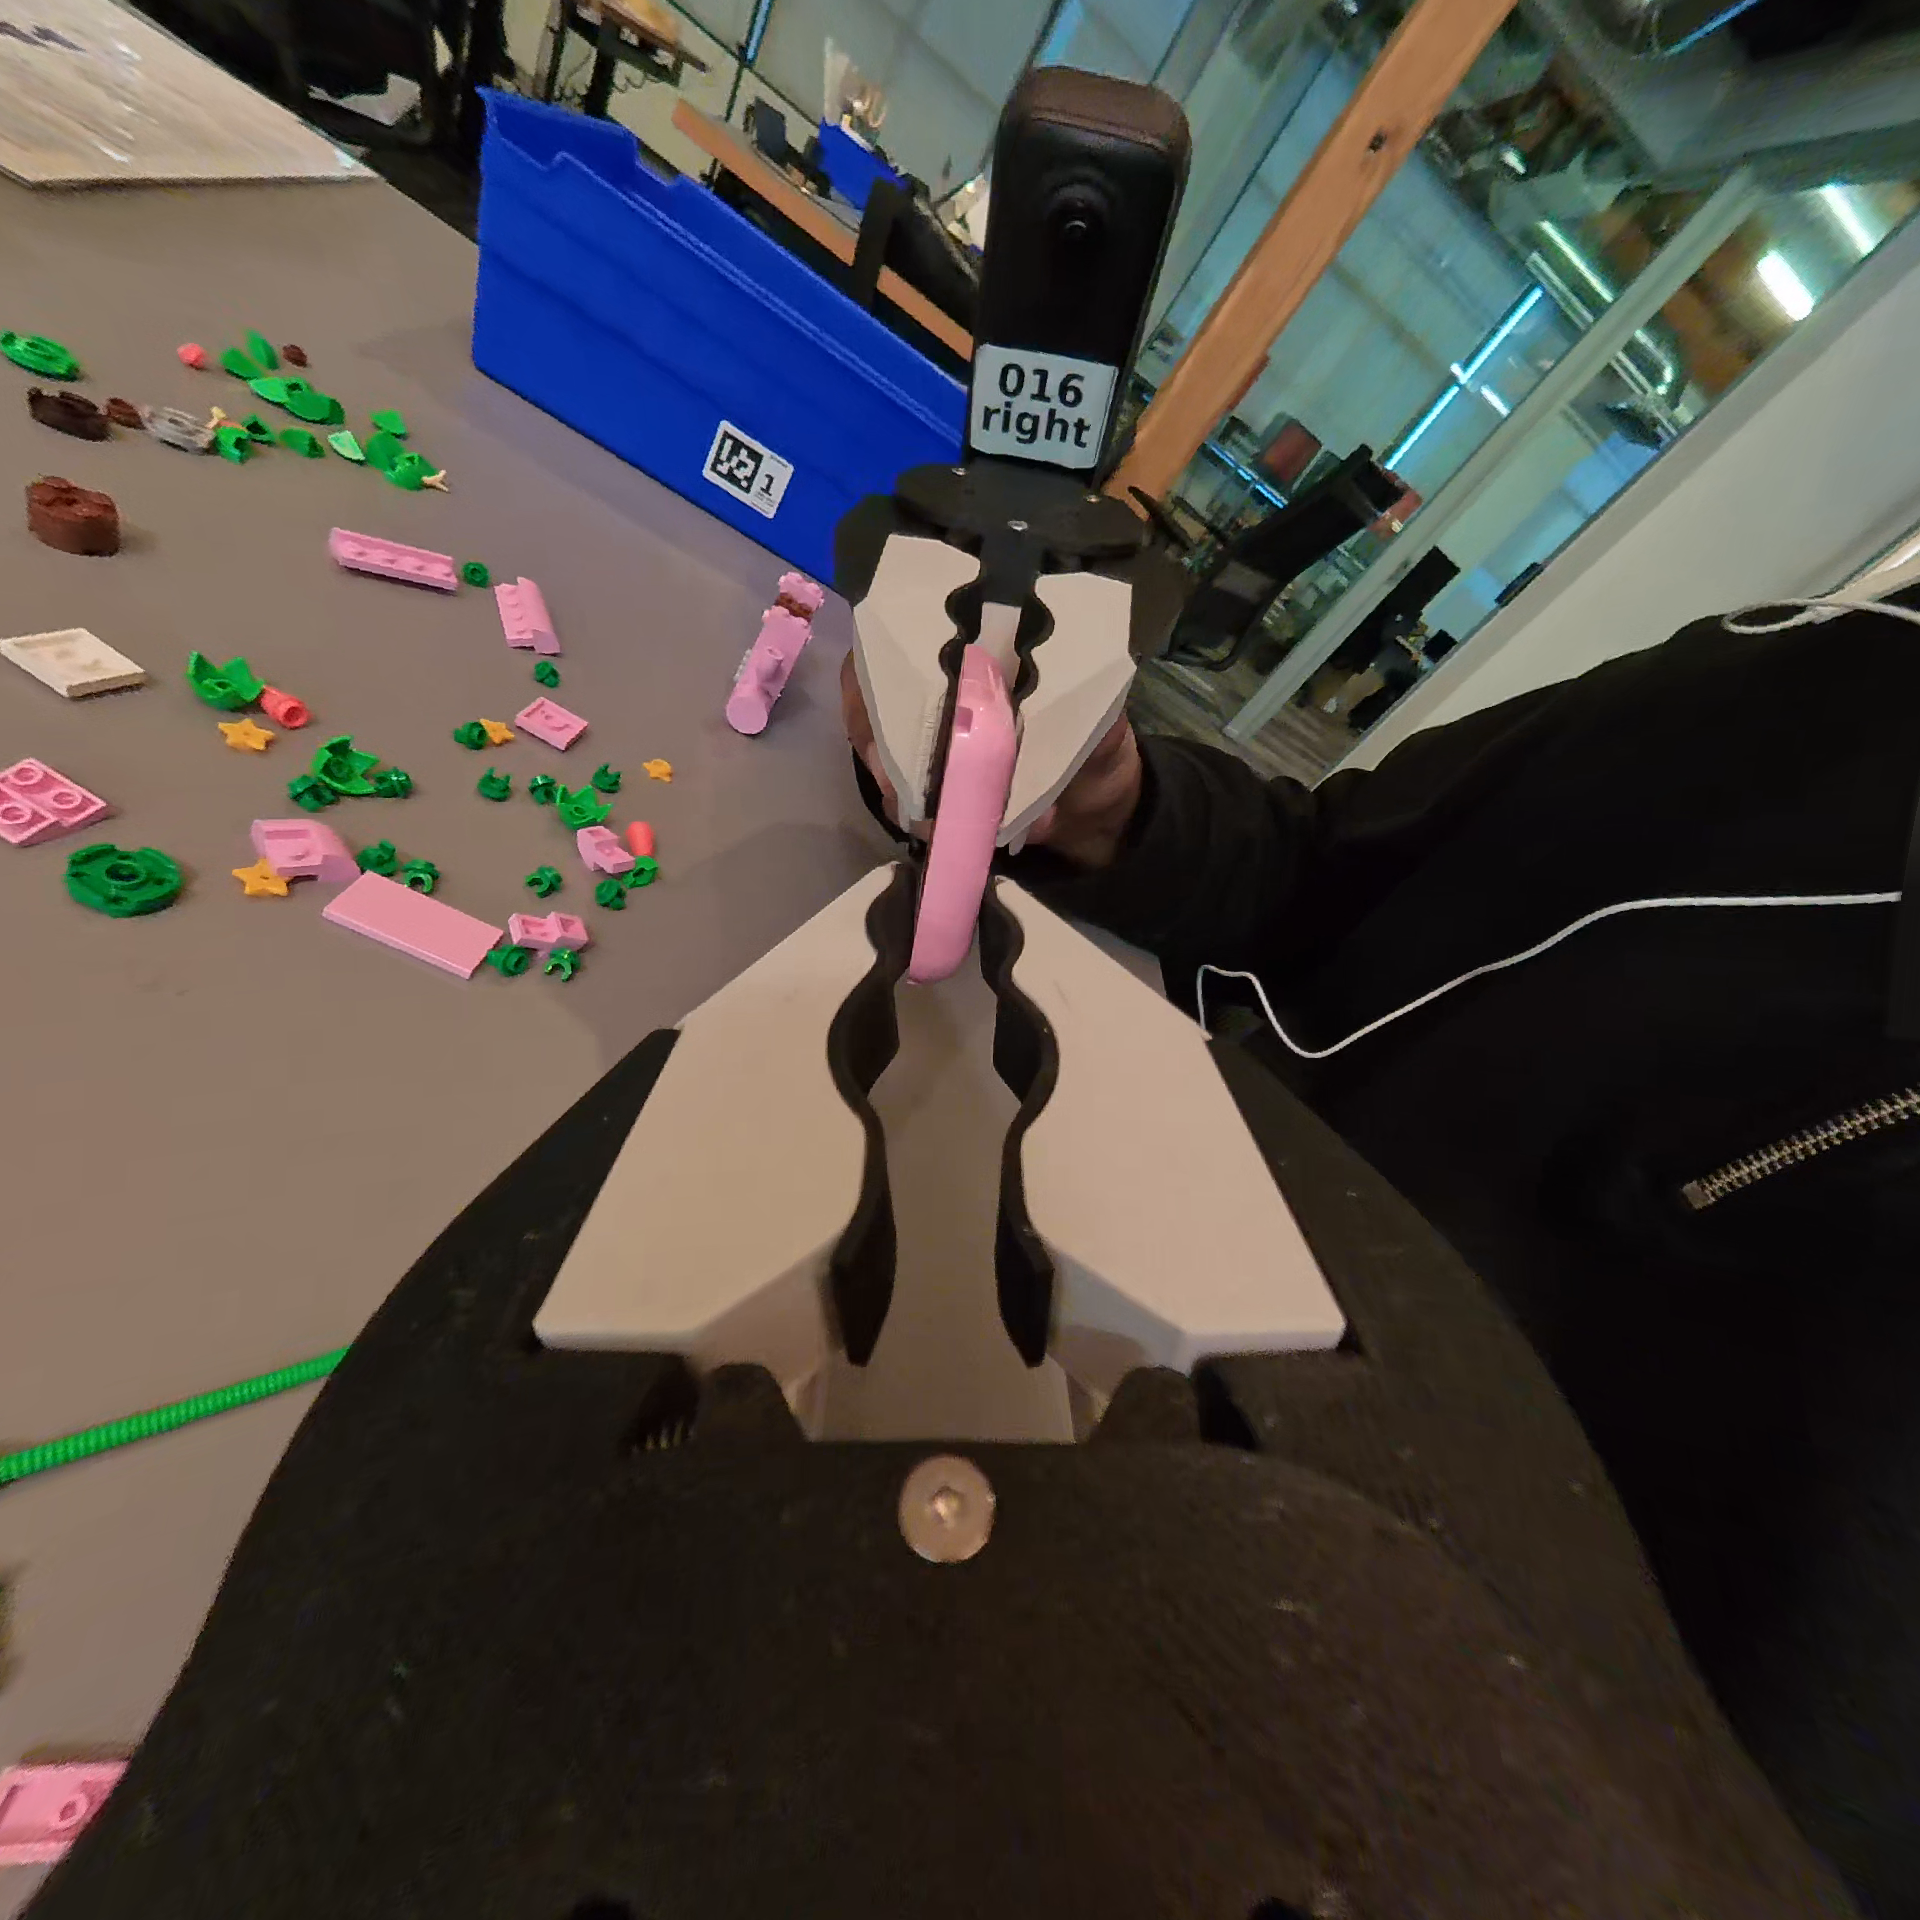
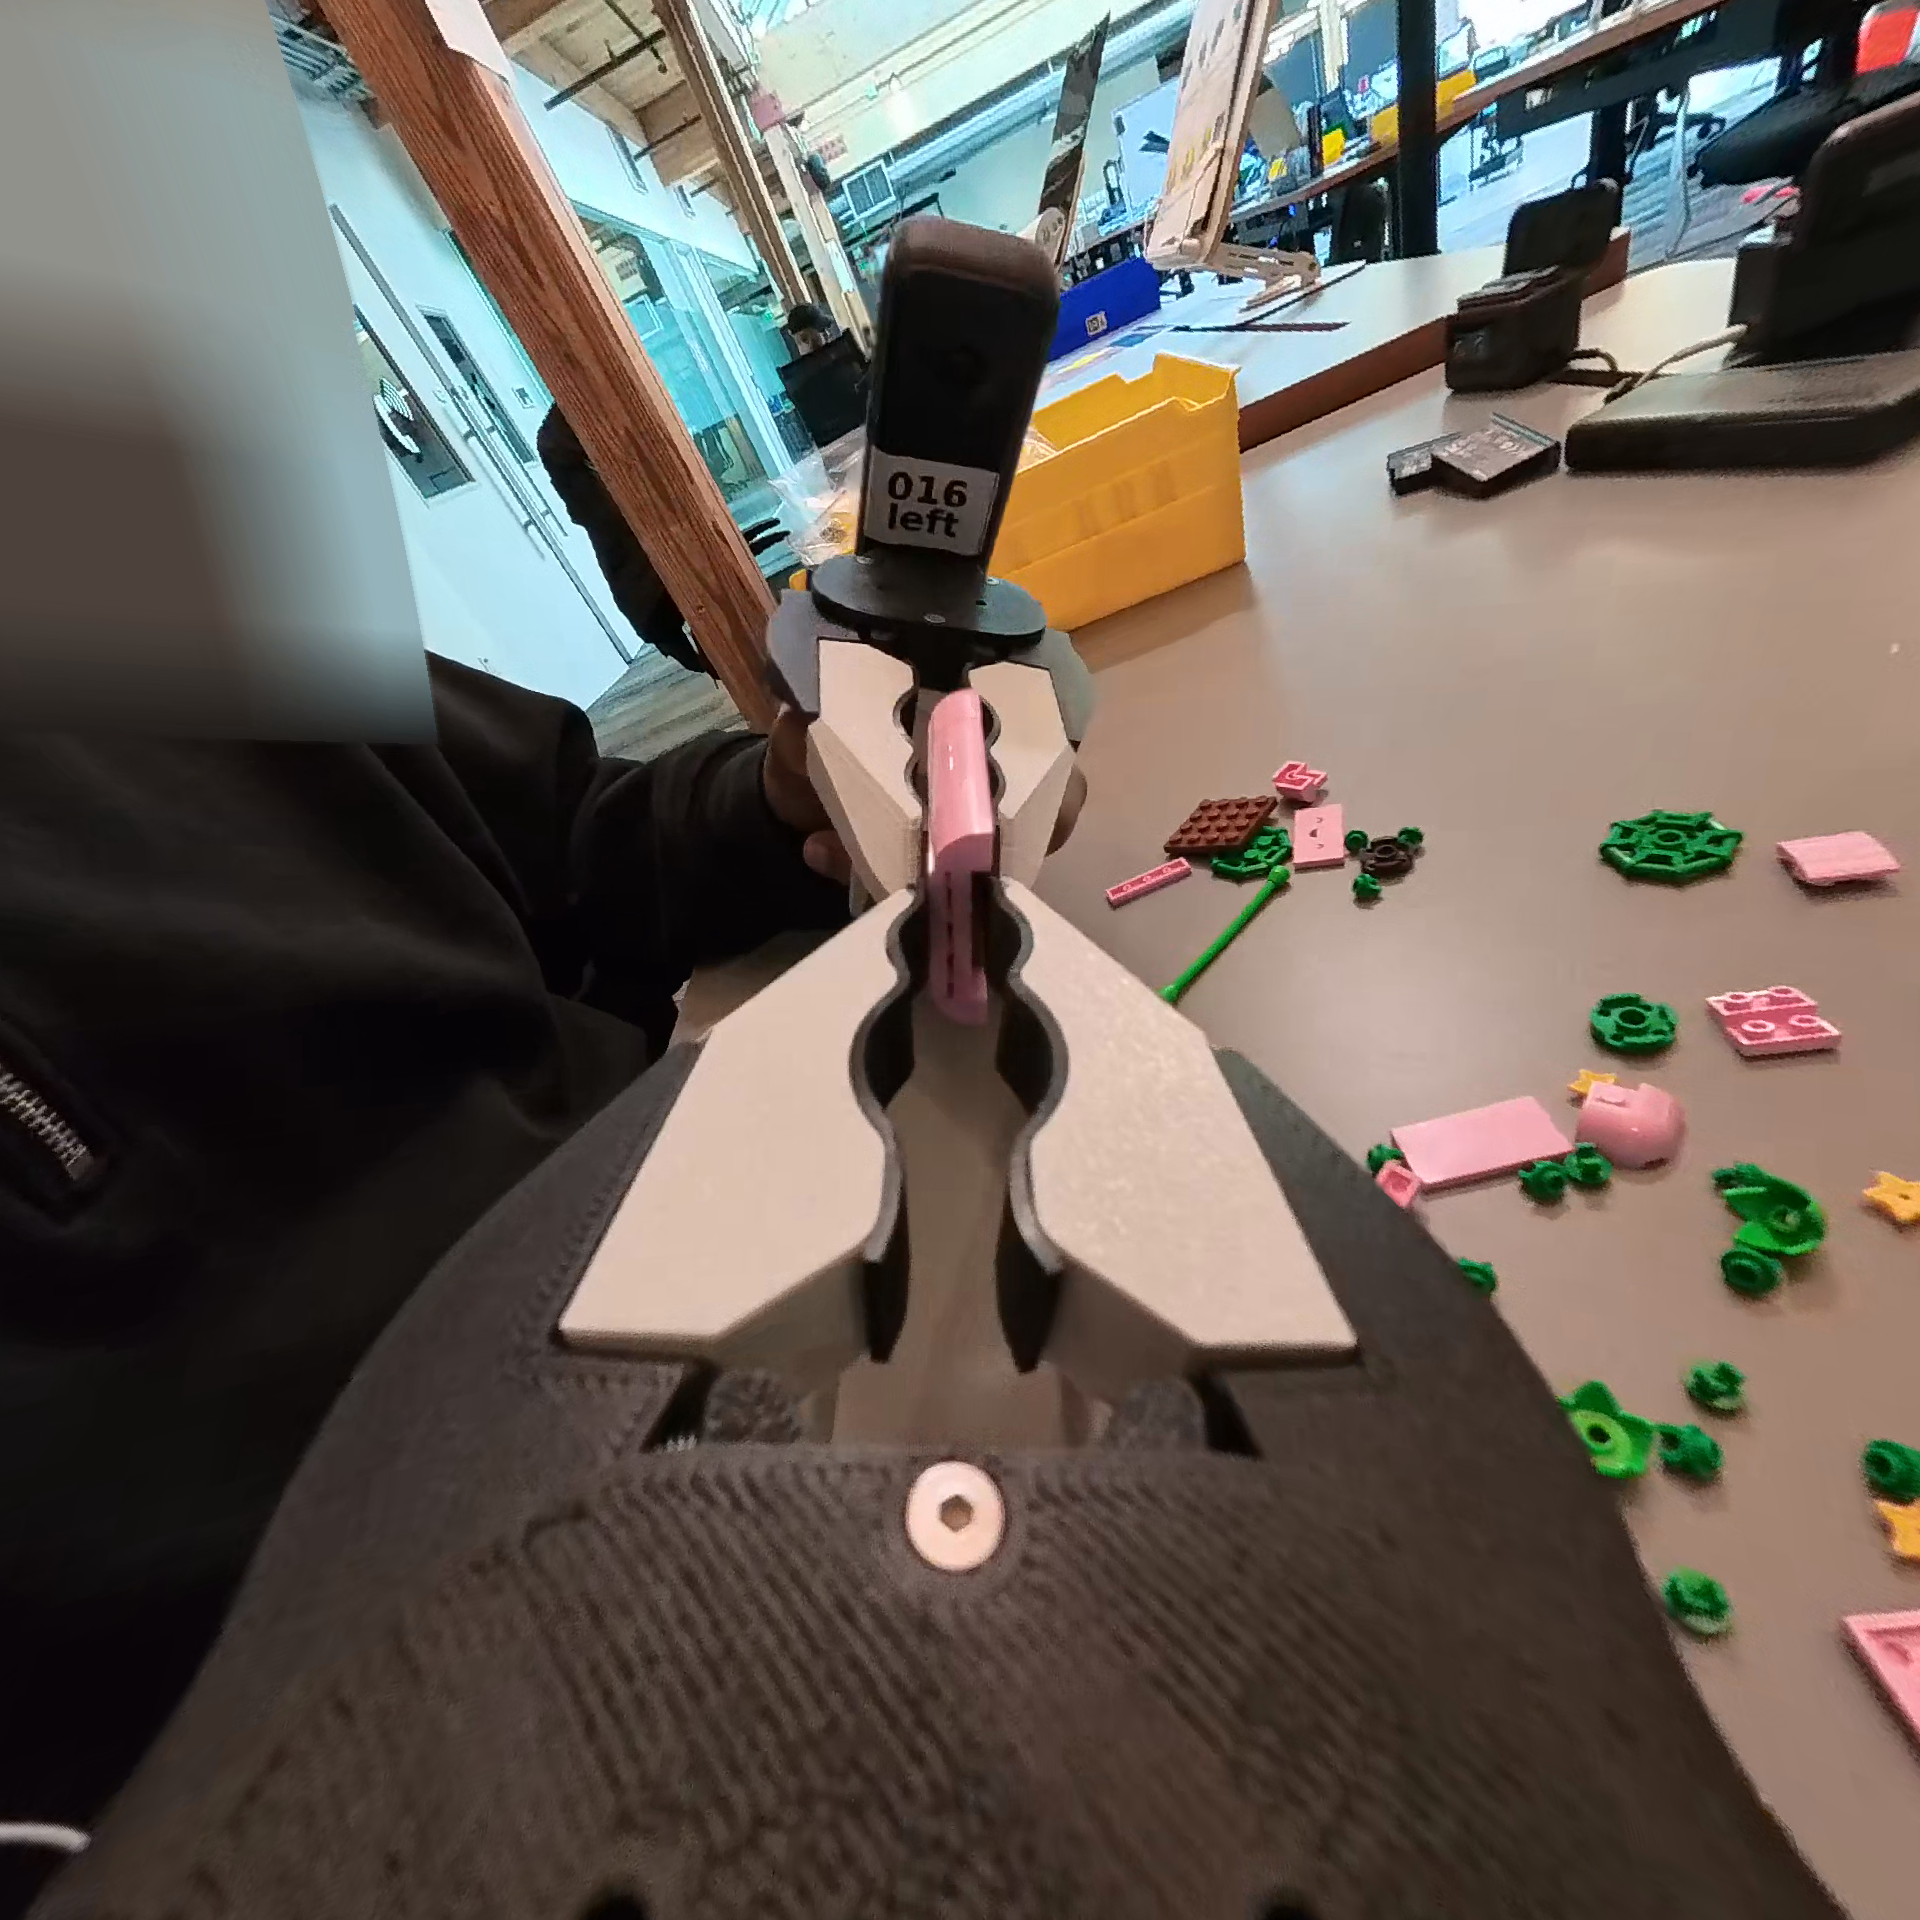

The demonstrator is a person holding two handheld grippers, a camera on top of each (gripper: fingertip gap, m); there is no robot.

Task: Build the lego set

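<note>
Centrally, held off the grey table (image 1: 260, 1091): one pink plate (image 1: 961, 821), long, thin, with rounded corners, seen edge-on. Its smooth face shows in the left wrist view; in the right wrist view its hollow, ribbed underside shows at the near end.

Left gripper (image 1: 940, 914): white fingers with wavy black pads, clamped on the near end of the pink plate.

Right gripper (image 2: 956, 935): same build, clamped on the plate's other end; the two grippers face each other tip to tip.

Left of the plate, on the table: loose pink bricks (image 1: 410, 923), green leaf pieces (image 1: 123, 879), yellow stars (image 1: 260, 879), brown pieces (image 1: 71, 512).

Beyond the plate, at the table edge: blue bin (image 1: 665, 343). Behind the plate in the right wrist view: yellow bin (image 2: 1132, 488).

Right of the plate: a person's black sleeve (image 1: 1455, 831).
</note>
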